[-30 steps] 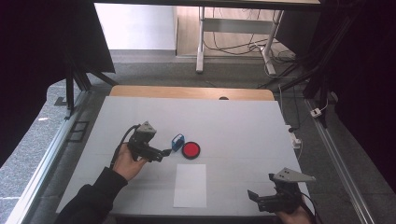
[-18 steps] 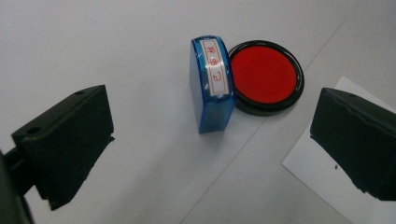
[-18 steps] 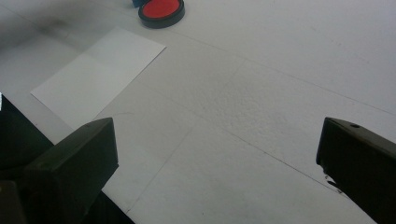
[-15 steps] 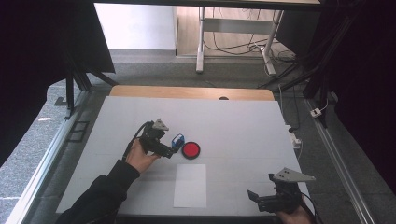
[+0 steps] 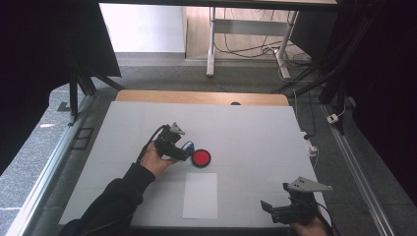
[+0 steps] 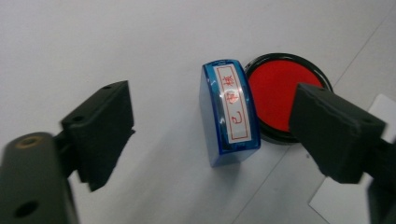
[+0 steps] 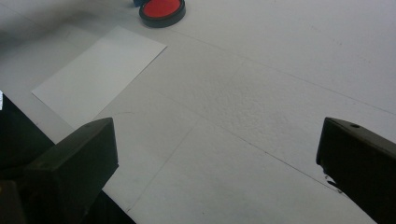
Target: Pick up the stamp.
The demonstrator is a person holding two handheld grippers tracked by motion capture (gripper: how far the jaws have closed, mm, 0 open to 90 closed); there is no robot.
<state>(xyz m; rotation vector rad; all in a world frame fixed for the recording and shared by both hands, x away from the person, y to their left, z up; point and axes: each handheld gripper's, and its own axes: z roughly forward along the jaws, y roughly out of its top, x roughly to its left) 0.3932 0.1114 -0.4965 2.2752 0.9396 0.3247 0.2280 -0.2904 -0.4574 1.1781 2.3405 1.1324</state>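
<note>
Three views, one after another.

High view, table: a white table top (image 5: 255, 132) with a wooden strip along its far edge.
High view, left gripper: the left gripper (image 5: 186, 153) sits over the middle of the table, held by the person's left hand (image 5: 156, 160); its tips are at a blue stamp (image 5: 188, 146).
High view, ink pad: a round red ink pad (image 5: 201, 158) in a black case lies just right of the stamp.
High view, paper: a white sheet of paper (image 5: 200, 195) lies nearer the person, apart from the pad.
High view, right gripper: the right gripper (image 5: 268, 209) rests at the near right corner, well apart from the rest.

Left gripper view, stamp: the blue stamp (image 6: 229, 112), with red characters on its label, lies on the table, touching the ink pad (image 6: 280, 93).
Left gripper view, jaws: they have just been closing, with the stamp between them; both pads remain clear of it.

Right gripper view, jaws: spread wide over bare table, nothing between them.
Right gripper view, far things: the paper (image 7: 100, 74) and the ink pad (image 7: 162, 10) lie farther off.
</note>
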